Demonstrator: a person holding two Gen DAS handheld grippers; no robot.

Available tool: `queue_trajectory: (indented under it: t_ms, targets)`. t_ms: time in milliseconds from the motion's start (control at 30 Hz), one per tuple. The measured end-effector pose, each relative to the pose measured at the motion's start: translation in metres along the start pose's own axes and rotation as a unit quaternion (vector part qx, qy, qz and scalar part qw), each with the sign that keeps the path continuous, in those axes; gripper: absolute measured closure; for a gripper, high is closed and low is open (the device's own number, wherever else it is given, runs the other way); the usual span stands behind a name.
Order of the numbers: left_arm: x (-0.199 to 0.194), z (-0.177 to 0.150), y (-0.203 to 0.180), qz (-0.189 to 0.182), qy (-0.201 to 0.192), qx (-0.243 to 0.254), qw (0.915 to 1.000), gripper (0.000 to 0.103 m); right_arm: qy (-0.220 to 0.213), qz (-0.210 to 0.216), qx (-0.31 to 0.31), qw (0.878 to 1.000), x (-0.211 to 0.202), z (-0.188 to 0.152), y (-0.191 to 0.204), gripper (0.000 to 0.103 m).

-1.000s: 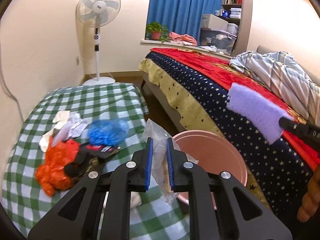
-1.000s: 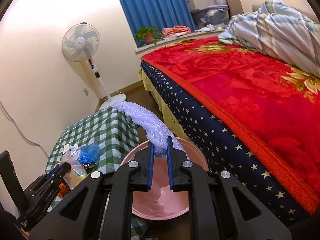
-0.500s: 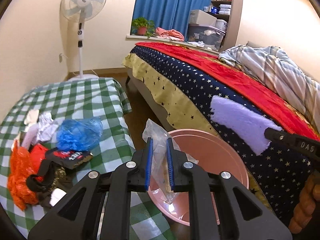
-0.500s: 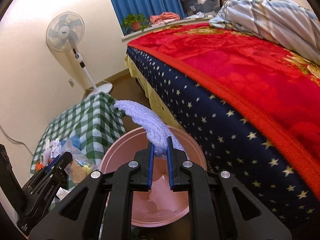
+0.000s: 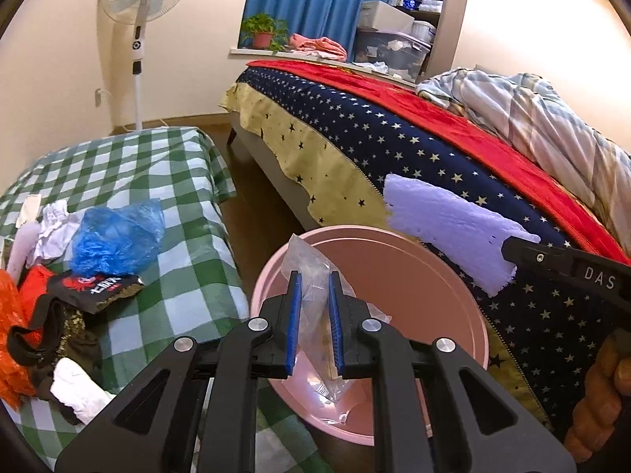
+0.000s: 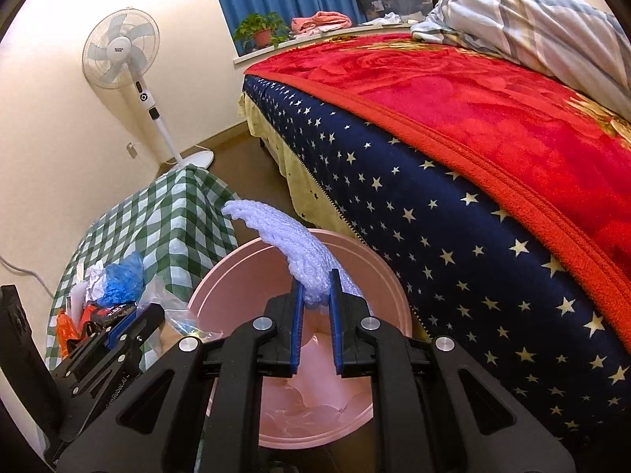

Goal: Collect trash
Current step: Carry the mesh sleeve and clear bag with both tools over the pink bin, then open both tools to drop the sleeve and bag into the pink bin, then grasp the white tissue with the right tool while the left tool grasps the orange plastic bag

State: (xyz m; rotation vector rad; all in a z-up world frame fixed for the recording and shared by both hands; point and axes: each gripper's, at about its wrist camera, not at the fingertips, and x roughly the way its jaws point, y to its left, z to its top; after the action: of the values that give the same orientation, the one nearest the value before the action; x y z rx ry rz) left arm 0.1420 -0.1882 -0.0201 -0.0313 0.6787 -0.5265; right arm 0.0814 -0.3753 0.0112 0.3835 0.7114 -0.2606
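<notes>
My left gripper point(image 5: 314, 287) is shut on a clear plastic bag point(image 5: 315, 276) and holds it over the near rim of the pink bin point(image 5: 434, 283). My right gripper point(image 6: 315, 287) is shut on a lilac foam sheet point(image 6: 292, 244) and holds it above the same bin point(image 6: 236, 276). The foam sheet also shows in the left wrist view point(image 5: 445, 232), over the bin's right rim. The left gripper and its bag point(image 6: 177, 311) show at the lower left of the right wrist view. More trash lies on the green checked table point(image 5: 157, 165): a blue bag point(image 5: 118, 236), an orange bag point(image 5: 12, 335), crumpled paper point(image 5: 55, 224), a black wrapper point(image 5: 98, 287).
A bed with a red and star-patterned cover point(image 5: 414, 146) stands right of the bin. A standing fan point(image 5: 142, 4) is by the far wall. A window ledge with a plant point(image 5: 262, 31) and storage boxes point(image 5: 390, 43) lie behind the bed.
Both grippers have moved closer over the pink bin with their loads still held. The table has shifted left in the left wrist view.
</notes>
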Motion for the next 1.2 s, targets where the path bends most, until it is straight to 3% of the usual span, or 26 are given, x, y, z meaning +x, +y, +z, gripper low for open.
queue_trajectory:
  t_ms: [67,133,167,267,867,1200]
  targets:
    - [0.001,-0.001,-0.003,-0.004,0.003,0.005,1.0000,0.088,-0.001,-0.004,0.000,1.000,-0.001,0.000,-0.001,0.087]
    - [0.001,-0.001,-0.004,-0.003,0.006,0.005,1.0000,0.075,-0.002,-0.009,0.002,1.000,-0.002,-0.001,-0.002,0.084]
    - [0.001,-0.001,-0.003,-0.003,0.005,0.000,1.0000,0.067,-0.002,-0.010,0.002,1.000,-0.002,-0.001,-0.002,0.079]
    - [-0.003,0.000,-0.001,-0.001,0.004,-0.003,1.0000,0.066,-0.005,-0.014,0.006,1.000,-0.004,-0.001,-0.003,0.061]
    - [-0.069,-0.004,0.019,0.052,-0.035,0.006,0.9980,0.066,-0.052,0.034,-0.027,0.998,-0.036,0.001,0.021,0.060]
    - [-0.129,-0.024,0.040,0.089,-0.063,-0.006,0.9939,0.066,-0.075,0.066,-0.051,0.994,-0.058,-0.005,0.038,0.060]
